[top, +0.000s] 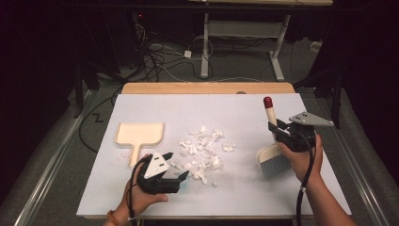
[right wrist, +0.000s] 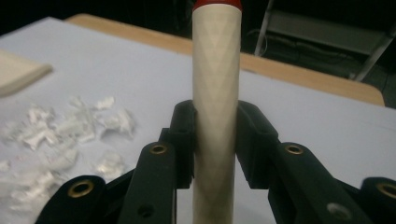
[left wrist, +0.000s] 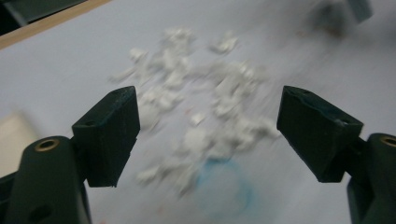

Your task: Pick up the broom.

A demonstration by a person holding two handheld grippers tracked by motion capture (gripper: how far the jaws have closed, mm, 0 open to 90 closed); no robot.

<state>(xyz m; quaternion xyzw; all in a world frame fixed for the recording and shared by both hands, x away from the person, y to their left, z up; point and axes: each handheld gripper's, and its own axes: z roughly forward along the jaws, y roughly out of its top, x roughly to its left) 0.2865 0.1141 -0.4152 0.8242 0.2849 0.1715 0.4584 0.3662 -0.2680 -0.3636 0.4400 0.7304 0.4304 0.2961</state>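
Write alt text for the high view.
A person's right gripper clamps a red-tipped brush upright right of scattered white paper scraps on a white table. The left gripper, jaws open, hovers near the scraps, beside a cream dustpan.

The paper scraps [top: 202,153] lie in a loose pile in the middle of the table [top: 244,188]. The dustpan [top: 139,134] sits to their left, well apart. The brush [top: 273,157] stands at the right. Bare table lies between brush and scraps, and along the front edge.
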